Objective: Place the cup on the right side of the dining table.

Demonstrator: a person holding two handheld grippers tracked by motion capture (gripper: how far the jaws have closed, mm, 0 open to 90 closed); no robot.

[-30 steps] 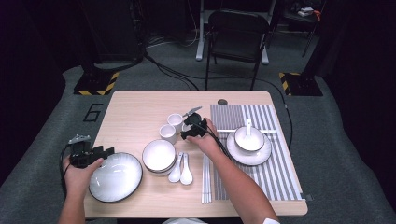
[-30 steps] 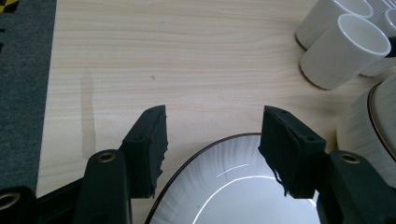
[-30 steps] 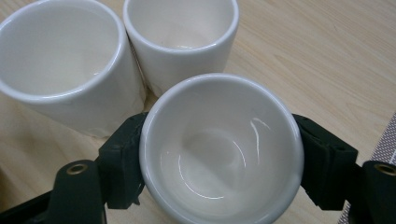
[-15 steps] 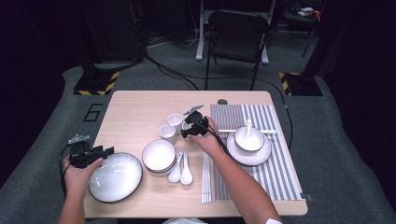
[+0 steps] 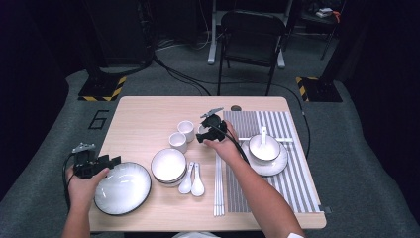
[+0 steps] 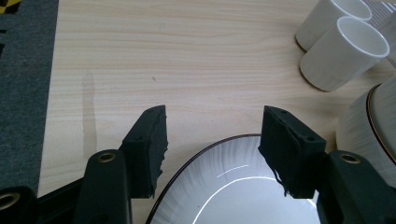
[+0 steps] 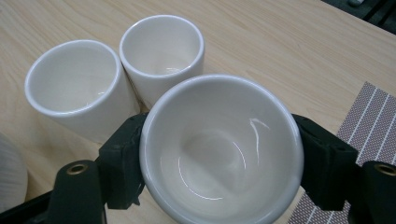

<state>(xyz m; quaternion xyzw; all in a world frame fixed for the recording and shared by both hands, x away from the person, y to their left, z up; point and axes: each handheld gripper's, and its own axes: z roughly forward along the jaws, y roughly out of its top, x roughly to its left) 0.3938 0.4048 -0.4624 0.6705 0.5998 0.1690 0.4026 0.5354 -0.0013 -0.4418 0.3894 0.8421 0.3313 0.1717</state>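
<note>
Right gripper (image 7: pixel 219 154) clamps small white cup (image 7: pixel 222 149) across rim, beside two cups (image 7: pixel 161 49) on worktop (image 7: pixel 280 51). Glazed ceramic: rigid, slippery, breakable; grip below rim. Left gripper (image 6: pixel 212 140) open, empty, over plate (image 6: pixel 233 186).

Right gripper (image 5: pixel 207 134) is held near table (image 5: pixel 143 111) centre, two white cups (image 5: pixel 181 135) just at its 9 o'clock. Left gripper (image 5: pixel 99 163) is held at the dark-rimmed plate's (image 5: pixel 122 188) 10 o'clock edge. Striped placemat (image 5: pixel 292 178) lies at 3 o'clock.
</note>
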